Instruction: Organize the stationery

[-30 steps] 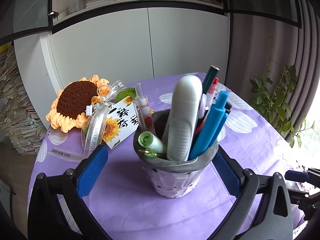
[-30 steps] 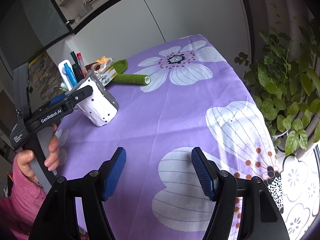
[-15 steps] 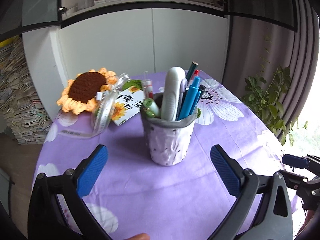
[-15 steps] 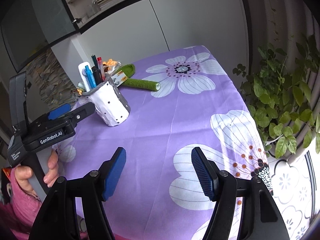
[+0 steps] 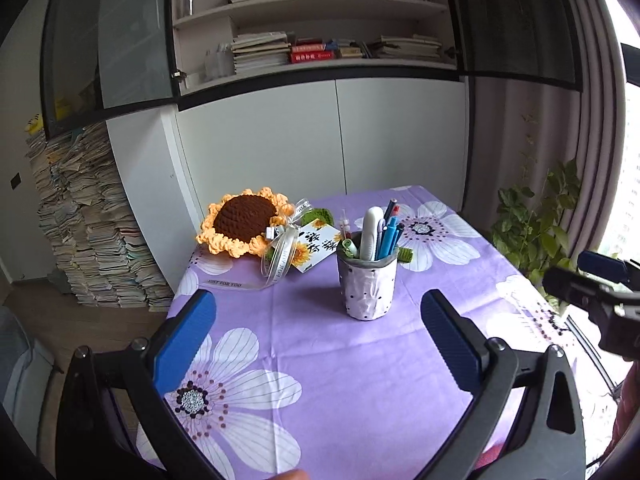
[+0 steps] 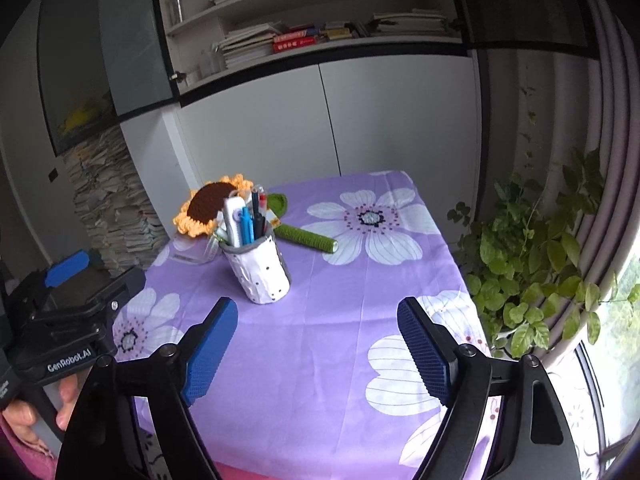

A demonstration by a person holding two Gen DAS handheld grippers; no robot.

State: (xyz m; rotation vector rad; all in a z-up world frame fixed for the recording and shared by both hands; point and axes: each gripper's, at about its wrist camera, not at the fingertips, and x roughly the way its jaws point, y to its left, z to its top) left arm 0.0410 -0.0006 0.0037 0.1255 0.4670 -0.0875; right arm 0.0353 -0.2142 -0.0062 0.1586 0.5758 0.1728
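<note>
A white dotted pen holder [image 5: 369, 288] stands upright on the purple flowered tablecloth [image 5: 320, 360], filled with several pens [image 5: 387, 230] and a white case. It also shows in the right wrist view [image 6: 262, 270]. My left gripper [image 5: 320, 340] is open and empty, well back from the holder near the table's front edge. My right gripper [image 6: 318, 346] is open and empty, also back from the holder. The left gripper's body [image 6: 68, 320] shows at the left of the right wrist view.
A crocheted sunflower [image 5: 242, 226] with a ribbon and a card [image 5: 316, 244] lies behind the holder; its green stem [image 6: 310, 238] lies to the right. A cabinet and bookshelves stand behind the table. A stack of books [image 5: 88, 220] is left, a plant [image 6: 532, 264] right.
Both grippers have pulled back and up from the pen holder, which now looks smaller and farther away. The holder stays upright on the cloth.
</note>
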